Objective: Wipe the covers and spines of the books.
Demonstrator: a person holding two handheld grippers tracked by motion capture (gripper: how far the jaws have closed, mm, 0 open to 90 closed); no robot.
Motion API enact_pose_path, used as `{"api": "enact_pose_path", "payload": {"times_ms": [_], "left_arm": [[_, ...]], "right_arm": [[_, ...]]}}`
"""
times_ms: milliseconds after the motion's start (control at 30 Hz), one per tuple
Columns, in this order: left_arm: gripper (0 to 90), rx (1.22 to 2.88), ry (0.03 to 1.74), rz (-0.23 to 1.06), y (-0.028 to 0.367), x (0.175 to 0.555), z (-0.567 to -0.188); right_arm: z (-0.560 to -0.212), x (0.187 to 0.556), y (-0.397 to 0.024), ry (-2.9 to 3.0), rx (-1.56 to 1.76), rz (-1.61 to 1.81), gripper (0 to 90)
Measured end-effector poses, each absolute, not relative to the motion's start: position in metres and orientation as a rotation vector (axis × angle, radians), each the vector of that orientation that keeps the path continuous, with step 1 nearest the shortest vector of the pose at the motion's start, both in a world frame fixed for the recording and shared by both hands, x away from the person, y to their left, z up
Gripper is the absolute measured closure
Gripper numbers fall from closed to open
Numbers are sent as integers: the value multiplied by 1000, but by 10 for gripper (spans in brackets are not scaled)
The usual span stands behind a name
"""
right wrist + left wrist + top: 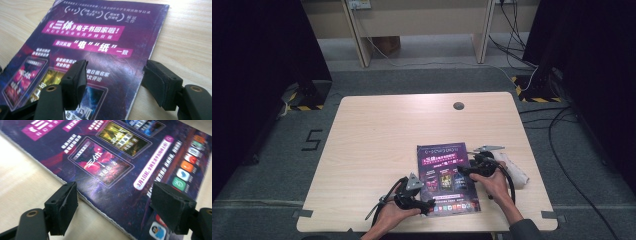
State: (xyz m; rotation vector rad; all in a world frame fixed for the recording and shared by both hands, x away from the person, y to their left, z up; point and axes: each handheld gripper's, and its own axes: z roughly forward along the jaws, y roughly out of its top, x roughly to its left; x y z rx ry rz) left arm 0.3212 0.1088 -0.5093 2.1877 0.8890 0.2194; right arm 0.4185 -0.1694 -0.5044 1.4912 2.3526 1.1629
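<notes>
Just the background stuff around the desk

Light wood table (377,150) with a round cable hole (458,106) near the far edge, sitting on grey carpet (272,165) with a "5" (312,139) marked on it. White rolled thing (516,170) lies by the table's right edge. Black cables (562,150) trail off right, hazard-striped bases (537,92) behind.

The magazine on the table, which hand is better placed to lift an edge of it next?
Probably the left. The left gripper has its open fingers astride the magazine at its thick edge. The right gripper also straddles an edge, less squarely.
</notes>
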Motion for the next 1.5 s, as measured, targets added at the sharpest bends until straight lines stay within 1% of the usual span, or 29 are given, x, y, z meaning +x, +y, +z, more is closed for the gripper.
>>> {"api": "enact_pose_path", "payload": {"times_ms": [200,400,700,933,1067,1133,1267,1333,1367,1500], "left_arm": [[226,2209,857,187,109,310,-509],[225,2207,857,178,110,309,-510],[223,2198,863,193,109,308,-510],[216,2192,865,206,108,306,-511],[216,2188,878,212,107,305,-511],[214,2188,881,217,107,305,-511],[215,2184,885,220,108,304,-512],[215,2183,885,222,108,304,-512],[215,2182,885,222,108,303,-512],[214,2182,886,222,108,303,-512]], "right_arm": [[-506,421,-169,2347,1532,1229,387],[-506,418,-172,2344,1576,1259,388],[-508,409,-181,2295,1683,1344,410],[-506,410,-184,2267,1750,1402,416],[-497,409,-184,2241,1726,1463,452],[-495,408,-185,2262,1690,1447,484],[-494,407,-183,2293,1674,1407,489],[-493,407,-184,2306,1669,1415,501],[-492,407,-185,2300,1669,1428,528],[-492,406,-187,2312,1674,1444,540]]}}
